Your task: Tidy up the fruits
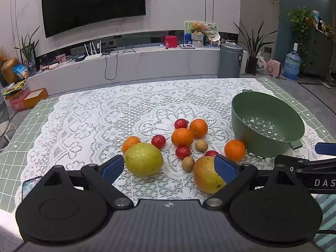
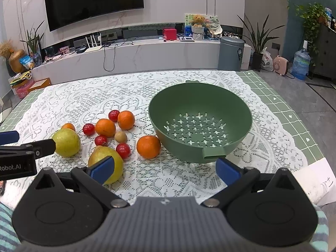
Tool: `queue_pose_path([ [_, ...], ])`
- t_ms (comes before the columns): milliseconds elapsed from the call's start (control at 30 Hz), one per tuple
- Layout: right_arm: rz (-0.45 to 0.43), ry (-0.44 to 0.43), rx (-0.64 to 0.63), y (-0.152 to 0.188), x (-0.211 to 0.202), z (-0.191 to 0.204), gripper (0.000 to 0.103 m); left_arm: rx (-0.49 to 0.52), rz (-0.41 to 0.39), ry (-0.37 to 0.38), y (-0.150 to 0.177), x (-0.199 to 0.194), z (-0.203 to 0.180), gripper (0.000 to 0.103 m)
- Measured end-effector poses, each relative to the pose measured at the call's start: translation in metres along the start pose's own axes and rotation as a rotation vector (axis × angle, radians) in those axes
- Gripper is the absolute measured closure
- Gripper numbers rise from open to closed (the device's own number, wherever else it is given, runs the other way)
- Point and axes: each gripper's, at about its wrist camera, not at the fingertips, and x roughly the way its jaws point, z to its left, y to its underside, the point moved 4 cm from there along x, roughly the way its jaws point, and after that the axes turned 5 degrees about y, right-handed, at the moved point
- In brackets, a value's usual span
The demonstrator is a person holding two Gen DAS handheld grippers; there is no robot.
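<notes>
Both grippers hover low over the near edge of the worktop (image 2: 283,113), which is covered by a white lace cloth (image 1: 94,115) over a green grid mat. The left gripper (image 1: 170,167) has its jaws wide apart and empty; its blue left pad sits just beside a green-yellow pear (image 1: 143,159), and the right pad overlaps a second, reddish-yellow pear (image 1: 204,174) in view, though contact cannot be told. The right gripper (image 2: 166,168) also has its jaws spread apart, holding nothing, facing the green colander (image 2: 199,124), which stands empty on the right of the cloth.

The fruit lies loose in a cluster left of the colander: four oranges, one (image 2: 148,147) nearest the colander, several small red fruits (image 2: 123,150), and two small brown round fruits (image 1: 201,145).
</notes>
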Motion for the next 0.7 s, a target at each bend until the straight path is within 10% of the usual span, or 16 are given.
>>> queue_pose_path([
  [700, 0.009, -0.001, 0.0, 0.0003, 0.001, 0.0012, 0.004, -0.001, 0.017, -0.001, 0.0005, 0.0015, 0.002, 0.0],
])
